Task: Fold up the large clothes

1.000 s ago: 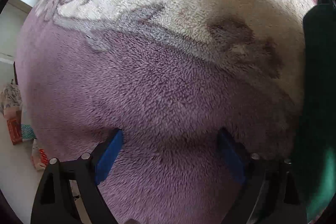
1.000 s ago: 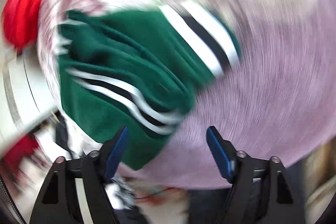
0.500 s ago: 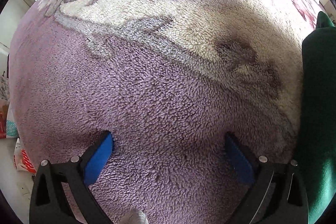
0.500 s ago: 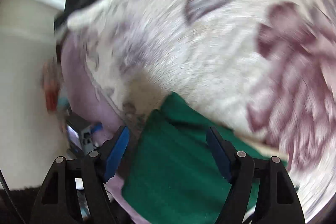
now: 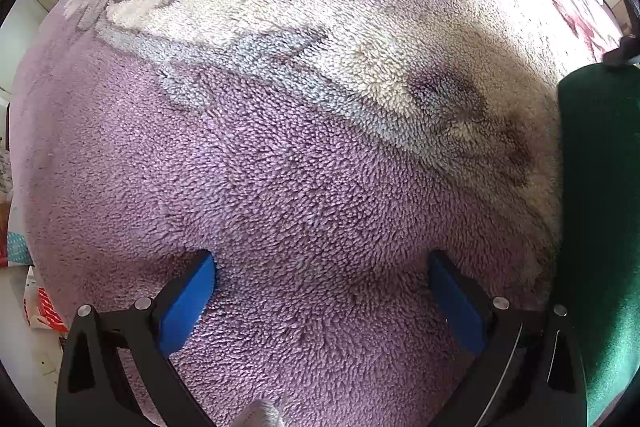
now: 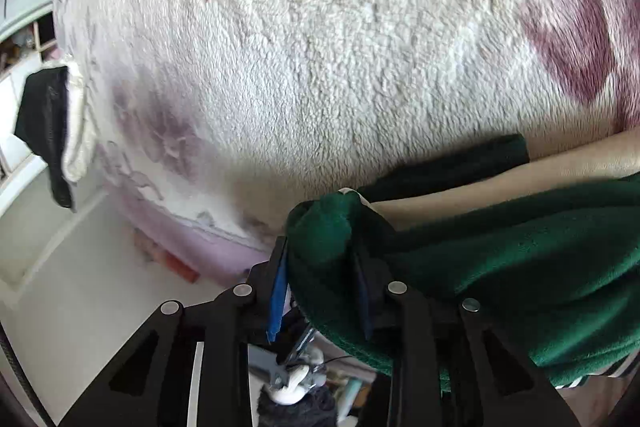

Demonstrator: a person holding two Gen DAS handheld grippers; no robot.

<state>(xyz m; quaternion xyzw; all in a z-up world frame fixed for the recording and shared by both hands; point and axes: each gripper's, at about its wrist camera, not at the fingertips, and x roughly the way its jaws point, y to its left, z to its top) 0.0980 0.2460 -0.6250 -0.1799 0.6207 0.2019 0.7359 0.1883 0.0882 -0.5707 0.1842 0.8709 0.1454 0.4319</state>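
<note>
The soft dark green fleece garment with white stripes (image 6: 500, 267) has one bunched corner between the jaws of the right gripper (image 6: 320, 259), which are closing on it and pinching it. The rest hangs off to the right of those jaws, over the fluffy purple and cream blanket (image 6: 320, 47). The left gripper (image 5: 320, 287) is let go, jaws wide, with only blanket between them and the green cloth off to their right. This looks like the grabbing step; next the left gripper likely needs another corner.

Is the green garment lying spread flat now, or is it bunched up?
Bunched. The green garment is gathered in thick folds, with a wad of it between the closing right tongs, above the blanket.
</note>
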